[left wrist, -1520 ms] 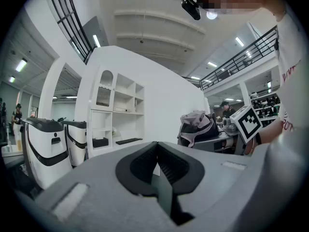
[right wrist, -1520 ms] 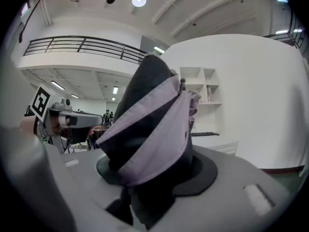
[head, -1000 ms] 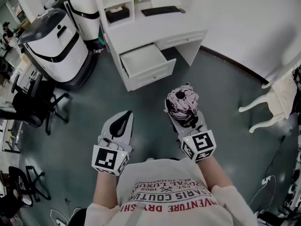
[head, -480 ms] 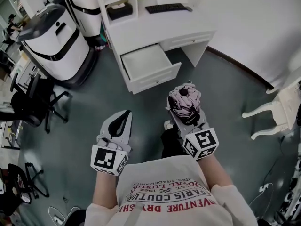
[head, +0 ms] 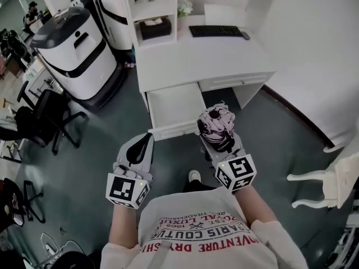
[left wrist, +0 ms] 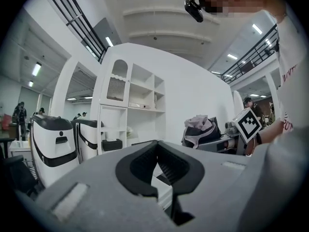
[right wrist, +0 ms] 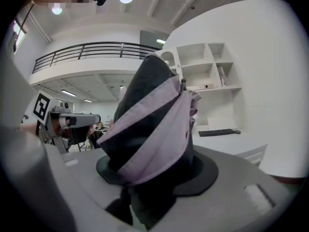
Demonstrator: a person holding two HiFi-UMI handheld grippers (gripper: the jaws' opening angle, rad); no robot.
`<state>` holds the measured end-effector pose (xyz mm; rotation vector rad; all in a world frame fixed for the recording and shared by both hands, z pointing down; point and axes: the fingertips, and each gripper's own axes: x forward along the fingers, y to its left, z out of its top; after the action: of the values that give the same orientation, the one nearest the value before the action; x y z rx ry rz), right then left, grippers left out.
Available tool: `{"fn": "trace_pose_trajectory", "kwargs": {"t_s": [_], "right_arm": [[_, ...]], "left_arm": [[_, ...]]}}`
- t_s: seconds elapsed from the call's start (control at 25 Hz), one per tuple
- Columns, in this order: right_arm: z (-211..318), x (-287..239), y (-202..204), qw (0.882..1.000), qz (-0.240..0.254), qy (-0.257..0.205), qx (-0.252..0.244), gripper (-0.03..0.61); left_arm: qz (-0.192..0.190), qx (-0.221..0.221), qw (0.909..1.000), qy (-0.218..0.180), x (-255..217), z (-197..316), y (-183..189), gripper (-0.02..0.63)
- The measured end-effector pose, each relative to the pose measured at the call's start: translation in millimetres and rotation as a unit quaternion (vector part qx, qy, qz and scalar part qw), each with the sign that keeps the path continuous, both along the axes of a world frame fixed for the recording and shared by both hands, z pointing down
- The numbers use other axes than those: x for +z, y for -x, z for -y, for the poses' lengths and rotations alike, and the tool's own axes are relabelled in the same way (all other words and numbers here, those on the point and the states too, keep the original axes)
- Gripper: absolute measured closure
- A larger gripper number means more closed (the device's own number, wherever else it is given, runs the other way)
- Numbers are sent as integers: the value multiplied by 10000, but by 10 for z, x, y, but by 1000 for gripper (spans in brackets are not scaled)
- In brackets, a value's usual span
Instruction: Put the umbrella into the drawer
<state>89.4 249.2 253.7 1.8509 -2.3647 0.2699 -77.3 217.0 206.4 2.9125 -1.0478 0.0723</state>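
Close in front of my chest, both grippers point ahead over the grey floor [head: 84, 167]. My left gripper [head: 147, 137] has its jaws closed together with nothing between them. My right gripper [head: 216, 130] is clamped on the umbrella [head: 219, 122], a folded bundle of lilac and black cloth that stands up out of the jaws, which are held partly apart by its bulk. The umbrella hangs above the floor just at the right end of the drawer front, not yet inside. Just beyond the gripper tips, the drawer [head: 175, 106] stands pulled out from under the white desk [head: 224, 63], its white inside bare. On the far part of the desk lies a black keyboard [head: 217, 31], and to its left a shelf unit holds a dark box [head: 155, 28]. Left of the desk stand two white machines [head: 73, 52] with a black chair [head: 45, 116] in front of them.
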Motion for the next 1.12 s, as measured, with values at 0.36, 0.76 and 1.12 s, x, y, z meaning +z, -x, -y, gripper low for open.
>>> {"fn": "trace_pose_trajectory", "kwargs": {"t_s": [0.36,0.76,1.12], "right_arm": [[945,76,-564,9960,-188,180,-850,357],[1678,478,-279,9830,-313,627,-1695,354],[2447,1331,38,9575,-969,1314,-2379,351]], "left_arm": [[-122,-779,9966,241,101,732,-558,611],[46,-1051,9921,687,436,1333,-507,610],[20,-434,9964,728,784,2095,-590,609]]}}
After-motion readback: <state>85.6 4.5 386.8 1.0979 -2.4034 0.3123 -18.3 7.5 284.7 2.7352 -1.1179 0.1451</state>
